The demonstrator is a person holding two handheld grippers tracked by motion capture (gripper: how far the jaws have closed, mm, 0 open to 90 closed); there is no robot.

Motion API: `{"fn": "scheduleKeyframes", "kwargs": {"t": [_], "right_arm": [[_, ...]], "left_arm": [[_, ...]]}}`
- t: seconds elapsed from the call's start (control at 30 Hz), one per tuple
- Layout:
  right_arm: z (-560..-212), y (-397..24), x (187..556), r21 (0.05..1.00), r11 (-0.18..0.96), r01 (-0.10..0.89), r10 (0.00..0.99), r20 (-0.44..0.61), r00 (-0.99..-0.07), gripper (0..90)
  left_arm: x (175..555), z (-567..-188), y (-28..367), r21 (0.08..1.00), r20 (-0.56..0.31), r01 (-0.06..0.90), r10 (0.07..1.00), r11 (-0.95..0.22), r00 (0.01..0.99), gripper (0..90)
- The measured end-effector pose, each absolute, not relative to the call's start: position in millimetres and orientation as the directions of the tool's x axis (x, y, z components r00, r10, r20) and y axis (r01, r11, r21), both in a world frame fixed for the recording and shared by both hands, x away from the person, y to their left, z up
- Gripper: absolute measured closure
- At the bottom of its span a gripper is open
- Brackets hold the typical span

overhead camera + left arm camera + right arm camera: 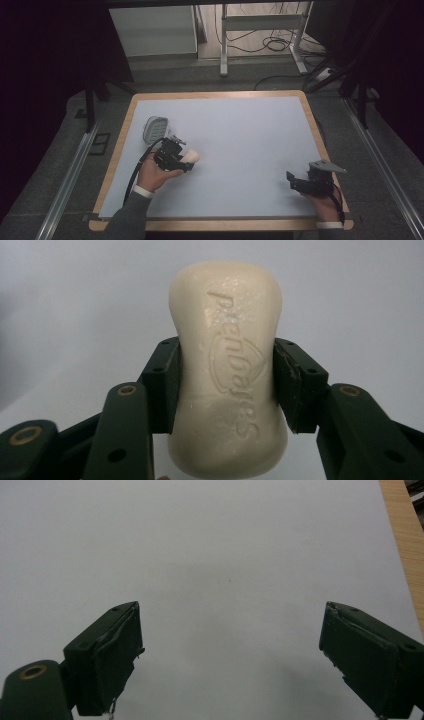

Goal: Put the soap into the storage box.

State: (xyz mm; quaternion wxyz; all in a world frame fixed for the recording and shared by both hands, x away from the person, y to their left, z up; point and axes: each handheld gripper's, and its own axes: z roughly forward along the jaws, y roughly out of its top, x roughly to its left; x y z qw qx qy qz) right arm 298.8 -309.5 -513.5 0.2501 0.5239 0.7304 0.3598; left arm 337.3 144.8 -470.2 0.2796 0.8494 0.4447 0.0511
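Cream soap bar (pixel 227 370) is pinched in the left hand-held gripper (pixel 186 161); the soap dish (pixel 155 127) at its ten o'clock awaits it. Right hand-held gripper (pixel 291 181) idles, spread.

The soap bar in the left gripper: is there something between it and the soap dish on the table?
Nothing visible. The left gripper holds the soap bar just right of the soap dish, with bare white table between them.
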Motion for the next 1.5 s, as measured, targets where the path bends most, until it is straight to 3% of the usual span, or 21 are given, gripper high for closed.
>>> {"fn": "scheduleKeyframes", "kwargs": {"t": [1.5], "right_arm": [[-513.9,-311.2,299.1,0.786,0.187,0.589,0.948,0.014,-0.319,9.7]], "left_arm": [[366.7,-441.4,169.9,0.548,-0.129,0.729,0.820,-0.410,0.558,49.2]]}}
